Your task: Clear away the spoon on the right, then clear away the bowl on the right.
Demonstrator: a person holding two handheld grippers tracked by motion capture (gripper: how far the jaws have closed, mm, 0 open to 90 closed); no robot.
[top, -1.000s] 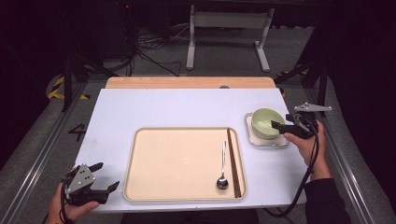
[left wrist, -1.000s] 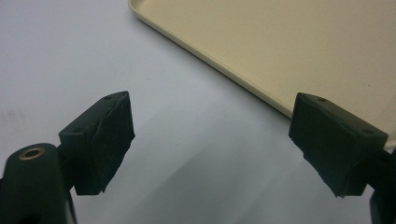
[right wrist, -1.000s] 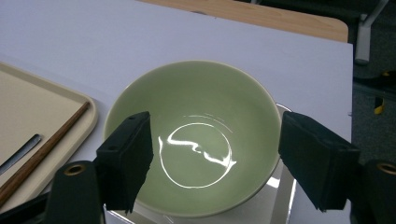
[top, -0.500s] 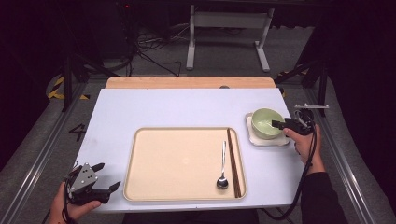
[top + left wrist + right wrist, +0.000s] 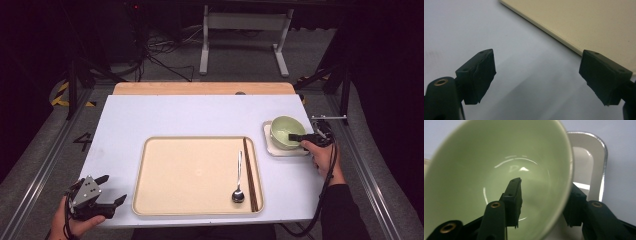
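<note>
- Left claw (image 5: 107, 196), nearest, rests spread and empty just left of the tray (image 5: 195, 175) on the worktop (image 5: 165, 117).
- Right of the tray, the right claw (image 5: 541, 202) straddles the green bowl's (image 5: 286, 131) rim, its jaws having just been closing.
- Squeeze squarely before lifting off the white dish (image 5: 589, 157).
- Pad contact is unclear.

Tray (image 5: 195, 175) near the middle of the table (image 5: 175, 115), with spoon (image 5: 238, 190) and chopsticks (image 5: 250, 175) lying inside along its 3 o'clock edge. Bowl (image 5: 282, 131) on a small dish (image 5: 267, 142) at 2 o'clock of the tray, just beside it. Right gripper (image 5: 296, 136) at the bowl's 3 o'clock rim, one jaw inside and one outside; left gripper (image 5: 112, 192) at 8 o'clock of the tray.
</note>
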